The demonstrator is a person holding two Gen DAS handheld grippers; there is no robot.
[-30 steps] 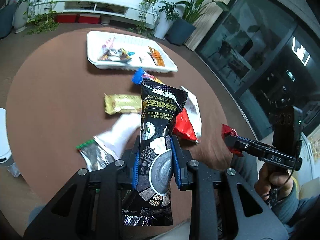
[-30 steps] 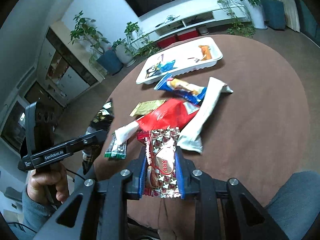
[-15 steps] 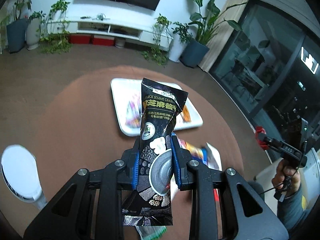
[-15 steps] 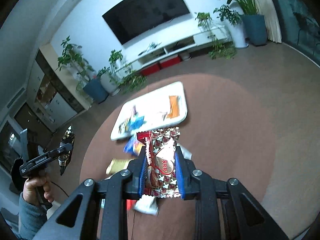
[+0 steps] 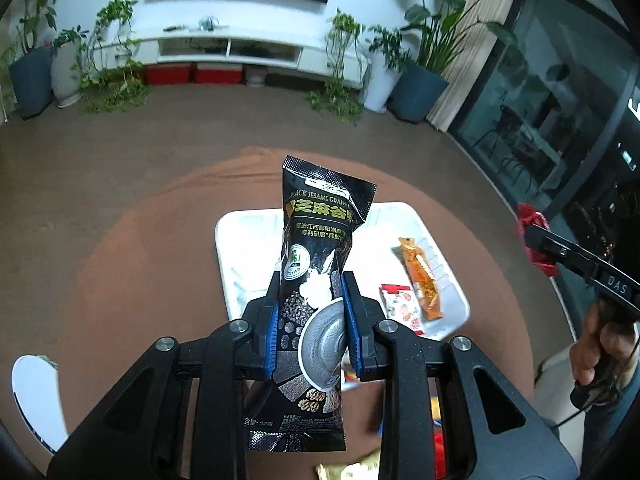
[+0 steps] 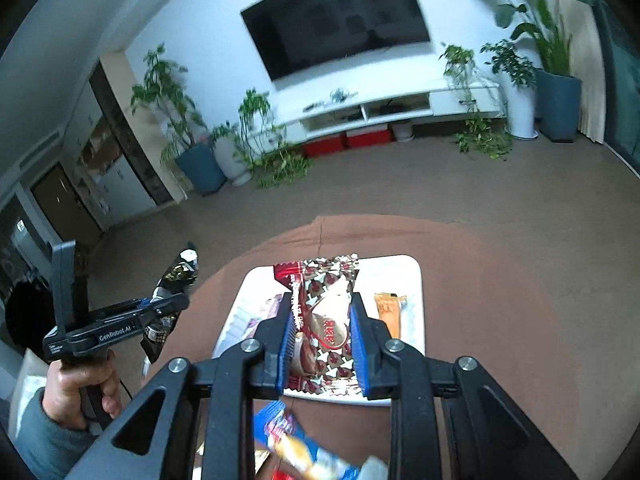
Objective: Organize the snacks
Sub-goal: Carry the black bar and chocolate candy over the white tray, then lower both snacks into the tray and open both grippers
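Transport step: your left hand-held gripper (image 5: 308, 332) clamps the black sesame packet (image 5: 316, 280) and your right hand-held gripper (image 6: 322, 340) the red-and-white snack (image 6: 324, 316), both above the white tray (image 5: 448, 276); next, lower and release.

The sachet (image 5: 316, 280) was black with gold lettering and a grey bowl picture; the wrapper (image 6: 326, 312) was red and white with a star-like pattern. The tray (image 5: 400, 216) was white, on a brown table (image 5: 140, 260), and held an orange packet (image 5: 422, 280) and a white-and-red packet (image 5: 400, 308). A blue packet (image 6: 288, 436) lay blurred nearby.
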